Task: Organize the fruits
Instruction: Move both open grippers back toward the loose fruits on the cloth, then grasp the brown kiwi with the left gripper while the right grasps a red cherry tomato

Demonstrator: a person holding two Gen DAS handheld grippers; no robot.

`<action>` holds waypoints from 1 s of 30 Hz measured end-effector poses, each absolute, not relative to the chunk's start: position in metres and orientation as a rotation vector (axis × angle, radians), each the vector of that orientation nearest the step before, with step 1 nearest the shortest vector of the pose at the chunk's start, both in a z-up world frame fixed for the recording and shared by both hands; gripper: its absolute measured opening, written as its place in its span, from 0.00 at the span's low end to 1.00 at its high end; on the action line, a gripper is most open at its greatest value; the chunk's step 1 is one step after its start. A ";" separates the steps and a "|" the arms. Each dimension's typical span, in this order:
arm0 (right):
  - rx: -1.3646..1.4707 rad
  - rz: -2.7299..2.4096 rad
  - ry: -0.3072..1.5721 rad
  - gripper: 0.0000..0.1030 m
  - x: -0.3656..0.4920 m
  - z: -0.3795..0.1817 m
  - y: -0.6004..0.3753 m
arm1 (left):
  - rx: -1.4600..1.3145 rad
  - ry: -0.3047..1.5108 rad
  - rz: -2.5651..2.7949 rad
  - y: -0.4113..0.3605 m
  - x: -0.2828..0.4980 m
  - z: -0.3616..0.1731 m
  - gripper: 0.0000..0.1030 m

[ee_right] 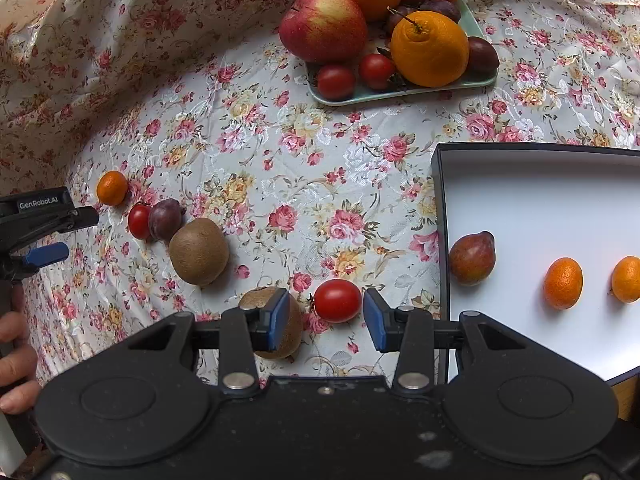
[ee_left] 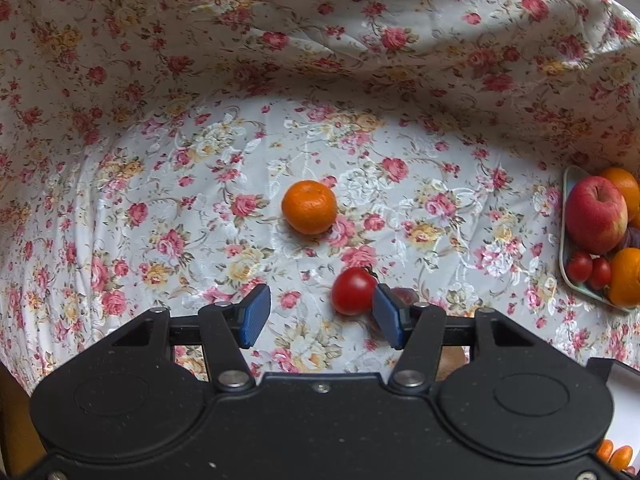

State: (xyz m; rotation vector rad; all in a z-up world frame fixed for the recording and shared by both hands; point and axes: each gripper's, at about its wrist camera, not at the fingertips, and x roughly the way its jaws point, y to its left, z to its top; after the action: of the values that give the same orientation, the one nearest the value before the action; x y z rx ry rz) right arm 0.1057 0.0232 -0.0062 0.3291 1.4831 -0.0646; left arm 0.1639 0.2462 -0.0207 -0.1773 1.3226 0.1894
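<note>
In the left wrist view my left gripper (ee_left: 322, 316) is open and empty over the floral tablecloth. A red tomato (ee_left: 354, 291) lies just inside its right pad, and a small tangerine (ee_left: 309, 207) sits farther ahead. In the right wrist view my right gripper (ee_right: 325, 318) is open, with a red tomato (ee_right: 337, 301) between its fingertips on the cloth. A kiwi (ee_right: 276, 320) lies behind the left pad. A white tray (ee_right: 520, 208) at the right holds a reddish pear-shaped fruit (ee_right: 472, 258) and two small tangerines (ee_right: 563, 283). The left gripper shows at the left edge (ee_right: 44, 236).
A green plate (ee_right: 400, 94) at the back holds an apple (ee_right: 323, 26), oranges (ee_right: 429, 49), tomatoes and plums; it also shows in the left wrist view (ee_left: 570, 276). A tangerine (ee_right: 112, 188), tomato (ee_right: 139, 221), plum (ee_right: 165, 220) and kiwi (ee_right: 199, 251) lie at the left.
</note>
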 end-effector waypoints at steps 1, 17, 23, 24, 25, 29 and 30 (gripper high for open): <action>0.328 -0.063 1.483 0.42 0.107 -0.007 0.025 | -0.173 1.334 0.162 0.240 0.162 -0.023 0.60; 0.283 -0.101 1.455 0.41 0.110 -0.009 0.024 | -0.067 1.410 -0.027 0.176 0.145 -0.051 0.60; 0.319 -0.105 1.446 0.39 0.109 -0.008 0.021 | -0.086 1.426 -0.043 0.173 0.148 -0.057 0.62; 0.324 -0.106 1.447 0.39 0.109 -0.008 0.021 | -0.091 1.431 -0.043 0.173 0.148 -0.058 0.62; 0.330 -0.107 1.449 0.38 0.109 -0.009 0.021 | -0.092 1.437 -0.043 0.173 0.149 -0.060 0.61; 0.334 -0.095 1.454 0.38 0.109 -0.010 0.022 | -0.089 1.468 -0.041 0.170 0.149 -0.068 0.59; 0.331 -0.092 1.455 0.38 0.109 -0.010 0.023 | -0.089 1.474 -0.043 0.169 0.149 -0.070 0.56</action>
State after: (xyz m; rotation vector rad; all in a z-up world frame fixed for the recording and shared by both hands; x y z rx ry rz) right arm 0.1088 0.0229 -0.0100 0.3309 1.4550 -0.0918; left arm 0.1488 0.1688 -0.0704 -0.0891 1.4740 -0.0433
